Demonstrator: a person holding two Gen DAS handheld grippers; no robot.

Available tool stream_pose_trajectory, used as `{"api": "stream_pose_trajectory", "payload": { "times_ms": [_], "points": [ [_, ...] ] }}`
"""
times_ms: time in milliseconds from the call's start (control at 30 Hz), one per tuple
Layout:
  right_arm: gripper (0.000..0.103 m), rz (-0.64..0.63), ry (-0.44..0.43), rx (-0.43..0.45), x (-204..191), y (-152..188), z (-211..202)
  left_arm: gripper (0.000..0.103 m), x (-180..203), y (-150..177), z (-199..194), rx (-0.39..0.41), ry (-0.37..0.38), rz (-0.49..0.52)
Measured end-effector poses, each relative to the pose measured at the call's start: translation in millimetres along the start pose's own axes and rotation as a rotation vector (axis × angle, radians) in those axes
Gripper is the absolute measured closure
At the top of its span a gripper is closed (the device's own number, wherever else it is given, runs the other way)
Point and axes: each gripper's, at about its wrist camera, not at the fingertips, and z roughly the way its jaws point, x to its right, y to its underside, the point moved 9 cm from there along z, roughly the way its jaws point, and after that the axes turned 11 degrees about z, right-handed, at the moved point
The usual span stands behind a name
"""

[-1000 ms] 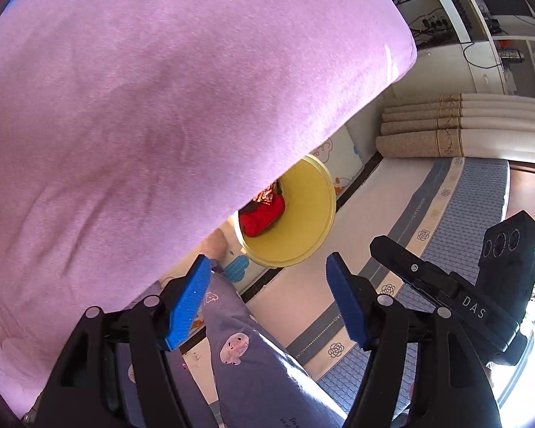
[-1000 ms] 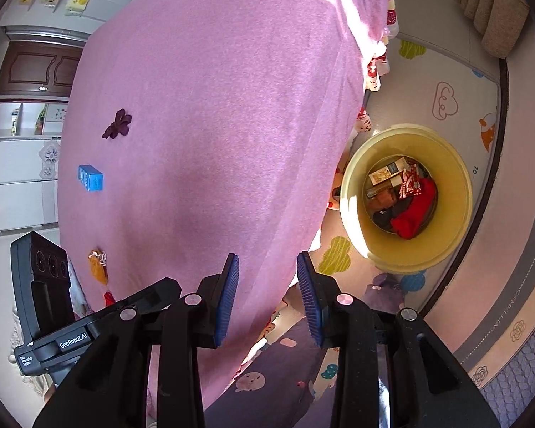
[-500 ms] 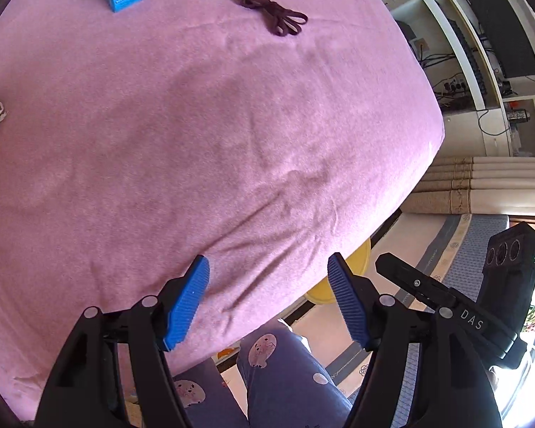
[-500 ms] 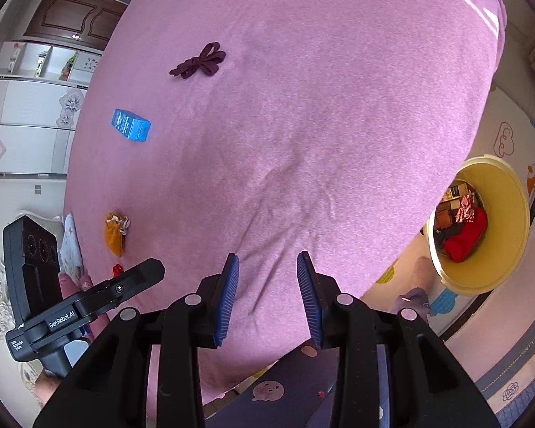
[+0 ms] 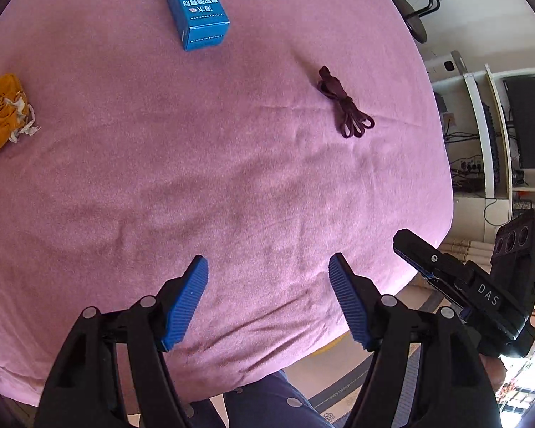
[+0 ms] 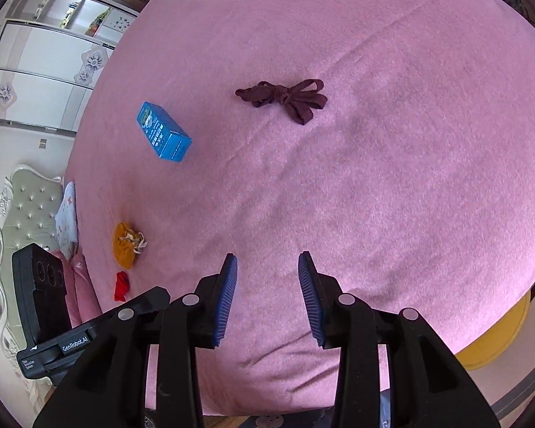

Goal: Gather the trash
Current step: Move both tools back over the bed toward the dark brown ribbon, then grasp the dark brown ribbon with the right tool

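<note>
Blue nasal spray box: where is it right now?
The blue nasal spray box lies on the pink bedspread, left of the dark shoelace bundle and beyond the orange pouch, untouched.

One blue nasal spray box [image 6: 163, 132], upper left of right wrist view. One dark maroon knotted lace bundle [image 6: 285, 99], upper centre. One orange pouch [image 6: 125, 246], left of centre. One small red scrap [image 6: 121, 286], lower left. One yellow bin [image 6: 495, 335], rim only, lower right. Two grippers, four blue pads in all.
</note>
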Motion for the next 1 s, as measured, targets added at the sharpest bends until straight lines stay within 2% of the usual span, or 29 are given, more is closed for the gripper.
{"api": "stream_pose_trajectory", "payload": {
  "times_ms": [333,467,600,767,833,867,900,1000],
  "points": [
    [0.067,-0.179,0.085,-0.079,-30,-96,51,0.033,-17,-81,31,0.037,-0.001,-0.183],
    [0.067,-0.259,0.136,-0.058,-34,-124,65,0.033,-22,-104,41,0.045,-0.01,-0.219],
    [0.064,-0.353,0.211,-0.072,-32,-136,85,0.033,-26,-121,50,0.053,-0.012,-0.255],
    [0.064,-0.406,0.249,-0.13,-28,-135,114,0.033,-38,-126,62,0.039,-0.008,-0.292],
    [0.071,-0.404,0.253,-0.153,-27,-132,125,0.033,-43,-124,65,0.034,-0.013,-0.309],
    [0.079,-0.401,0.246,-0.168,-29,-131,130,0.033,-46,-124,66,0.033,-0.012,-0.317],
    [0.082,-0.394,0.217,-0.174,-34,-130,131,0.033,-49,-124,66,0.032,-0.01,-0.325],
    [0.082,-0.366,0.051,-0.179,-64,-125,127,0.033,-56,-126,63,0.036,-0.008,-0.335]
  ]
}}
